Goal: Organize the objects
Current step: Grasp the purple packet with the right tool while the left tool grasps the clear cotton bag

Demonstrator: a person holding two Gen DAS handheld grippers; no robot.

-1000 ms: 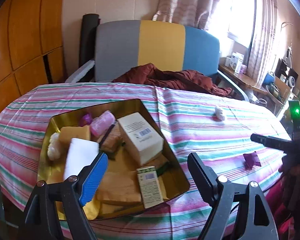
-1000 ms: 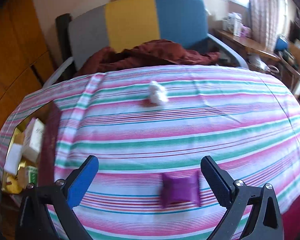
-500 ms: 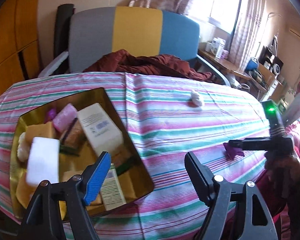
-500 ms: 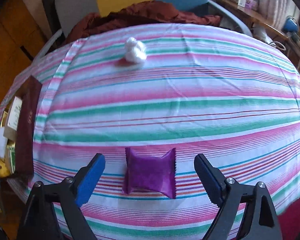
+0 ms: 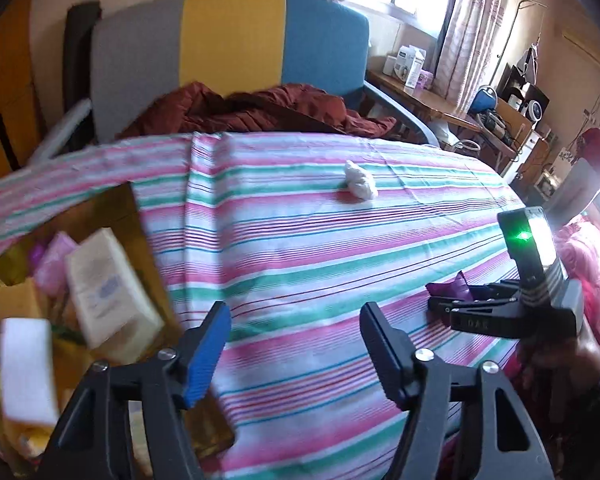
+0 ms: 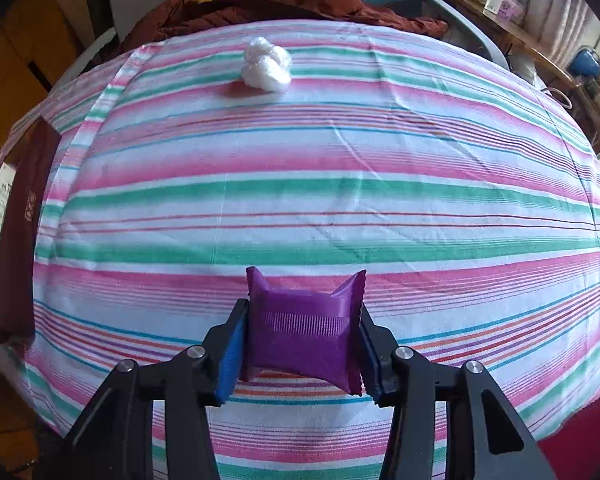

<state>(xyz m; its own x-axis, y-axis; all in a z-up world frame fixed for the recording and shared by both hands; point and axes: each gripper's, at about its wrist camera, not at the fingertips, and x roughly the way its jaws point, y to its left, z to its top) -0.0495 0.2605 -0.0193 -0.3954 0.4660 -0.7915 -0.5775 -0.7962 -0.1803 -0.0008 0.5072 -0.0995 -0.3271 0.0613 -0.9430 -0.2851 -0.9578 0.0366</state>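
My right gripper (image 6: 300, 344) is shut on a purple packet (image 6: 302, 332), its two jaws pressing the packet's sides just above the striped tablecloth (image 6: 340, 184). The packet's tip (image 5: 448, 286) and the right gripper (image 5: 440, 306) also show in the left wrist view. My left gripper (image 5: 296, 332) is open and empty over the cloth, right of a gold tin (image 5: 128, 204) filled with boxes, a white block (image 5: 24, 368) and pink packets. A white crumpled wad (image 6: 266, 64) lies at the far side of the table, also in the left wrist view (image 5: 360, 184).
A grey, yellow and blue chair (image 5: 232, 40) with a dark red garment (image 5: 260, 110) stands behind the table. A dark maroon lid (image 6: 24, 232) stands by the tin at the left. A cluttered side desk (image 5: 440, 100) is at the right.
My right gripper has moved forward around the purple packet and shut on it. My left gripper has swung right, away from over the tin, staying open.
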